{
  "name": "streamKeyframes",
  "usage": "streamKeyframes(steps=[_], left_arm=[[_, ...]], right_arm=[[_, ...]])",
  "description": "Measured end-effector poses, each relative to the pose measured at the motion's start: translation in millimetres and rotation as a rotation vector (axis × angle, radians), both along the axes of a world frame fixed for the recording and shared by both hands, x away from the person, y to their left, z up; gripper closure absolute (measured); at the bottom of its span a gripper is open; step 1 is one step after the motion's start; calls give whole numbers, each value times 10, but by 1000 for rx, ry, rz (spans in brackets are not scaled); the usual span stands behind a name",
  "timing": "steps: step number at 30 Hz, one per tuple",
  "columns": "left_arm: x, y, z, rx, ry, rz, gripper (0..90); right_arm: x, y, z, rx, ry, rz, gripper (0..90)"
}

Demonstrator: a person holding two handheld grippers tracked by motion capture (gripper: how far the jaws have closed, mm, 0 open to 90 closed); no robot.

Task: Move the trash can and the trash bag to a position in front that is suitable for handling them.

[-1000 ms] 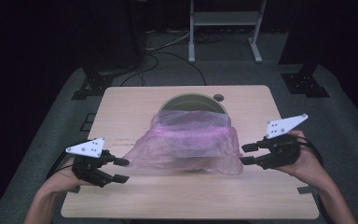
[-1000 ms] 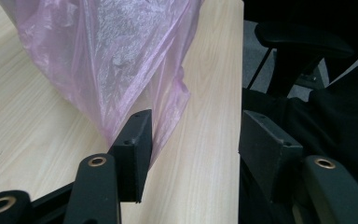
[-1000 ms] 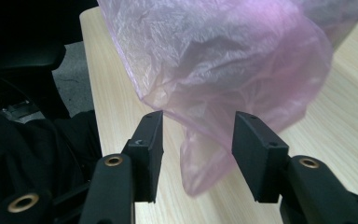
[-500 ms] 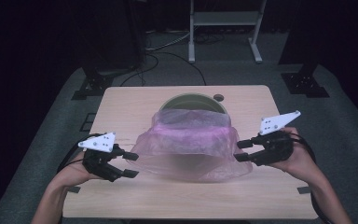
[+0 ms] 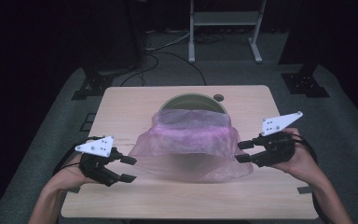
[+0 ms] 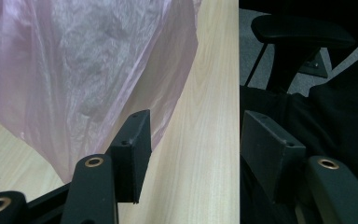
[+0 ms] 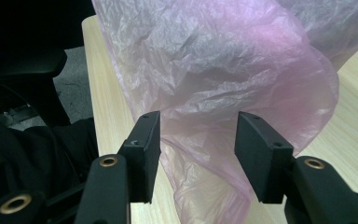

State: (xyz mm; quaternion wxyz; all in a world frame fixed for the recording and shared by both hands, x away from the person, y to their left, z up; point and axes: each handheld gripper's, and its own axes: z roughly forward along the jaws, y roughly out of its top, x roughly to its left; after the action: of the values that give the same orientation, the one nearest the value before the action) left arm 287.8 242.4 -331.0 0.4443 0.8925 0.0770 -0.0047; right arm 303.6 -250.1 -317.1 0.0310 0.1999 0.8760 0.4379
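A translucent pink plastic bag (image 5: 191, 144) lies crumpled across the middle of the wooden table (image 5: 121, 107), its far end draped at a round green-rimmed opening (image 5: 193, 99). My left gripper (image 5: 129, 169) rests open just off the bag's left edge. In the left gripper view the bag (image 6: 84, 70) hangs beside the left jaw of the left gripper (image 6: 196, 126), with bare table between the jaws. My right gripper (image 5: 241, 151) sits open at the bag's right edge. In the right gripper view the right gripper (image 7: 199, 121) points at the bag's folds (image 7: 223, 60), and its pads do not press on them.
A small dark cap (image 5: 219, 98) sits beside the opening. Behind the table stand a metal frame (image 5: 223, 28), black stand feet (image 5: 91, 86) and floor cables (image 5: 168, 51). The table's near edge runs close under both hands. A black chair (image 6: 303, 37) stands off the table's edge.
My left gripper has edged a little to the right, closer to the bag's left edge. The right gripper and the bag have hardly moved.
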Motion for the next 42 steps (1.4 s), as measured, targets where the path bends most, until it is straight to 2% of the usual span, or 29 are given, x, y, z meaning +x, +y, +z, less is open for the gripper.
streamKeyframes(steps=[5,10,13,20,24,31,32,34,37,39,42], left_arm=[[-29,6,96,2,-28,8,405],[3,-26,165,-4,-58,40,370],[38,-76,190,18,-72,68,338],[147,-144,185,41,-83,113,286],[188,-223,138,79,-102,132,242],[275,-339,95,111,-107,154,243],[287,-345,95,120,-108,158,251],[314,-355,89,119,-111,162,349],[325,-379,85,136,-130,174,417],[325,-391,88,130,-133,177,479],[341,-401,109,137,-154,181,587]], right_arm=[[-31,-28,23,12,0,5,480],[-55,-13,37,15,-8,10,454],[-57,20,26,3,-14,10,447],[-39,67,3,0,-21,12,422],[-42,88,-8,4,-20,20,404],[-62,98,-28,8,-23,26,369],[-62,95,-30,11,-23,25,362],[-66,90,-33,15,-24,23,346],[-78,89,-38,22,-37,16,323],[-82,91,-44,24,-46,8,311],[-73,101,-56,10,-64,-19,297]])
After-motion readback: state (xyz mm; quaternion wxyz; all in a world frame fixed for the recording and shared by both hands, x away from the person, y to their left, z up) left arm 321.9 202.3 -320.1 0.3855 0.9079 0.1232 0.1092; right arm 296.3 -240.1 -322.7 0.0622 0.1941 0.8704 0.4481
